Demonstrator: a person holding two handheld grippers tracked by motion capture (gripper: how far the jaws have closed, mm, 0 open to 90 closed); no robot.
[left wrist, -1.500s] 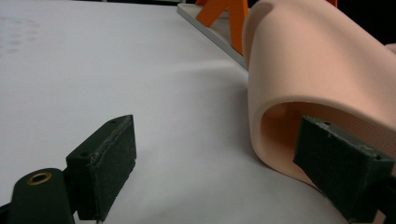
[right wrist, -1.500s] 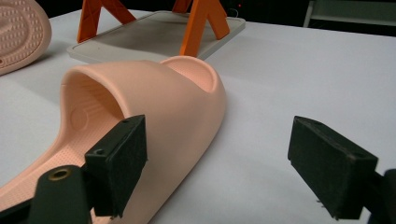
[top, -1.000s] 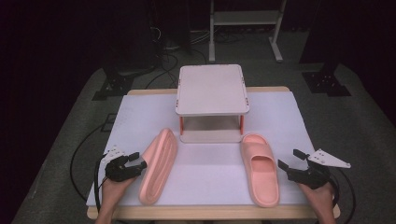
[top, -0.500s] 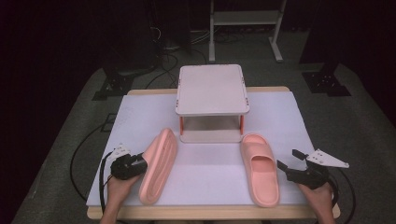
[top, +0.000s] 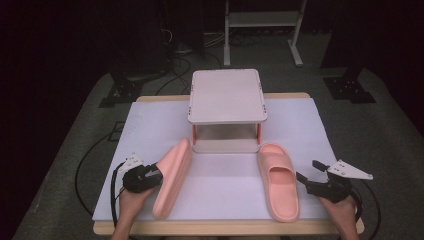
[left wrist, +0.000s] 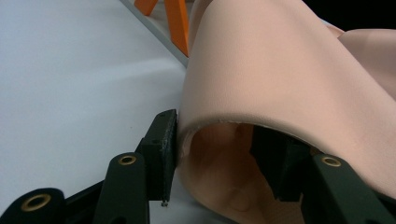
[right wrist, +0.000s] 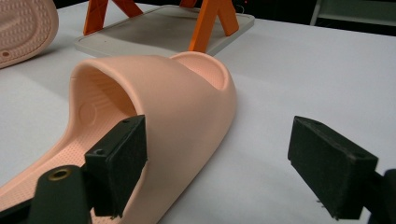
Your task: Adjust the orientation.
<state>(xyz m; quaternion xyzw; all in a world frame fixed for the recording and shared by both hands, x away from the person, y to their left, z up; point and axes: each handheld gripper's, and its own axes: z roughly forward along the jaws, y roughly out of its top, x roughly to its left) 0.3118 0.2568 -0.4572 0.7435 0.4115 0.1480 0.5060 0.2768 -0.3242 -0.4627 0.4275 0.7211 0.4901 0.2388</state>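
The left gripper (top: 150, 176) has just closed onto the left slipper's (top: 172, 175) strap; the right gripper (top: 305, 176) gapes empty beside the right slipper (top: 278, 181).

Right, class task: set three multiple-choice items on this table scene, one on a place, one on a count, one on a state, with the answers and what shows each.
1. Where does the flat-lying slipper lie?
A. On top of the small shelf
B. On the table, near the right gripper
C. Under the shelf

2. How many pink slippers are on the table?
A. One
B. Two
C. Three

3. How does the left slipper stand?
A. Tipped up on its side, its strap between the left gripper's jaws
B. Flat, sole down
C. Sole up on the shelf

Answers: 1 B, the slipper sits in front of the shelf and just left of the right gripper. 2 B, the high view shows one slipper at each side. 3 A, the left gripper has one jaw outside the strap and one inside it in the left gripper view.
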